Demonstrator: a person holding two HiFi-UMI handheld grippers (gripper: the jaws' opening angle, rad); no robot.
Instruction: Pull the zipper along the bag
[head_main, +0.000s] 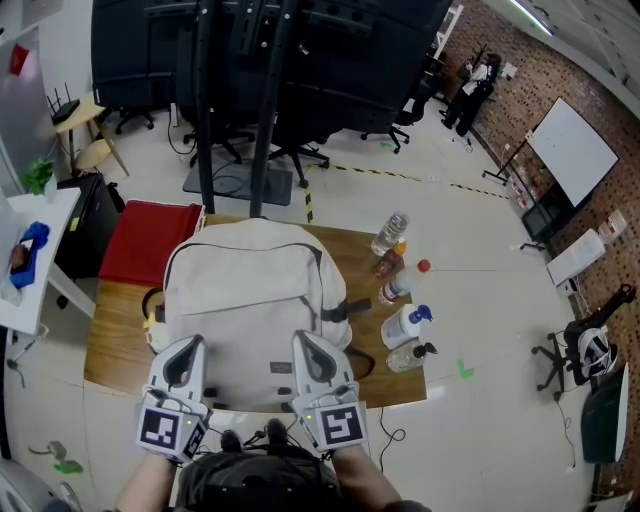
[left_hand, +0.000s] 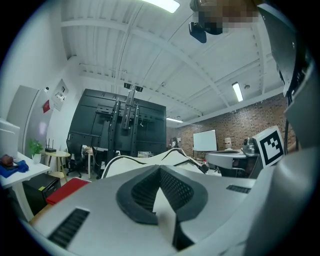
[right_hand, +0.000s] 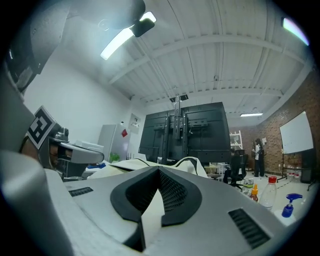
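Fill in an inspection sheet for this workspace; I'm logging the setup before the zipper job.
Surface: wooden table, mostly covered by the backpack.
Job's things: pale backpack lying flat in the middle; zipper pull not made out.
Clutter: bottles grouped along the table's right side, including a spray bottle.
Grippers: left gripper and right gripper over the backpack's near end, jaws together, nothing between them.
Cables: black cable on the floor by the stand.
Surroundings: black screen stand, office chairs, whiteboard.

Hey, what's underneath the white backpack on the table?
The backpack lies flat on a wooden table, whose bare top shows on both sides. Anything directly beneath the bag is covered, so it cannot be seen.
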